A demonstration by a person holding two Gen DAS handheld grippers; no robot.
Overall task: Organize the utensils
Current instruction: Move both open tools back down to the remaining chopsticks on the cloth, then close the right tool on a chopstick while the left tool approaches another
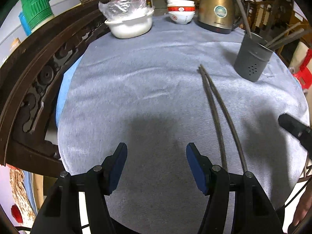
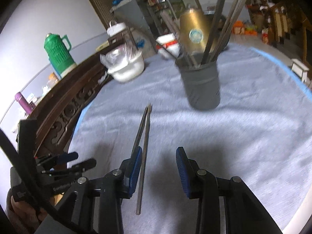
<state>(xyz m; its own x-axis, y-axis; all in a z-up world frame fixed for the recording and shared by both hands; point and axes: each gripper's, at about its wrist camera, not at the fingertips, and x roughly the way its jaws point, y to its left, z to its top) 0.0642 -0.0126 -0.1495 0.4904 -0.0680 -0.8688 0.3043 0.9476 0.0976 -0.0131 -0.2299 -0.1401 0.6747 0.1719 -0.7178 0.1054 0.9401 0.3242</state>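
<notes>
Two dark chopsticks point(image 1: 204, 80) lie side by side on the blue-grey tablecloth point(image 1: 136, 81), just right of my left gripper point(image 1: 156, 147), which is open with nothing between its fingers. A grey utensil holder point(image 1: 251, 62) with several chopsticks in it stands at the far right. In the right wrist view, my right gripper point(image 2: 159, 149) hangs low over the near ends of the chopsticks point(image 2: 146, 132). One stick runs between the jaws close to the left pad, and the other passes behind that finger. The pads are apart and not pressing. The holder point(image 2: 202, 85) stands ahead, slightly right.
A brass kettle point(image 1: 216, 9), stacked red-and-white bowls point(image 1: 181, 11) and a white pot with a plastic bag on top point(image 1: 130, 25) line the table's far edge. A carved dark wooden rail point(image 1: 39, 78) borders the left side, with a green thermos point(image 1: 37, 5) behind it.
</notes>
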